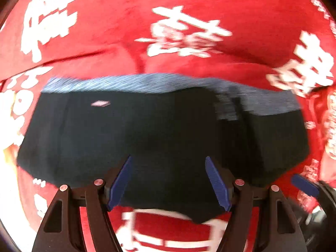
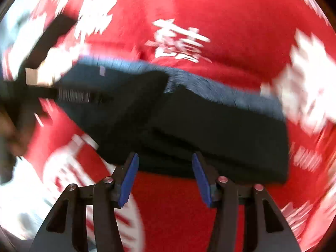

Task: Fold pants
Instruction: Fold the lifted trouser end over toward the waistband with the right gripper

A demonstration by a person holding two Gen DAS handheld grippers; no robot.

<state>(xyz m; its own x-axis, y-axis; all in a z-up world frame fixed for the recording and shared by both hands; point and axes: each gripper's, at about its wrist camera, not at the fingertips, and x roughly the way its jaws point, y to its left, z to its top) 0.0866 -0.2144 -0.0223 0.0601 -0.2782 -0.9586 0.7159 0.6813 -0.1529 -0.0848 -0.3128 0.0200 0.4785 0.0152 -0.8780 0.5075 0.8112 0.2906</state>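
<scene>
The dark navy pants (image 1: 159, 130) lie folded into a compact stack on the red cloth, with a lighter blue ribbed waistband (image 1: 130, 84) along the far edge. My left gripper (image 1: 168, 159) is open and empty, its blue pads over the near edge of the stack. In the right wrist view the same pants (image 2: 189, 126) lie just ahead of my right gripper (image 2: 164, 156), which is open and empty at the stack's near edge. The right gripper's blue pad (image 1: 304, 185) shows at the lower right of the left wrist view. The left gripper (image 2: 82, 96) reaches in over the stack's left end.
A red cloth with large white characters (image 1: 189, 31) covers the whole surface under the pants; it also fills the right wrist view (image 2: 210, 21). Both views are motion-blurred.
</scene>
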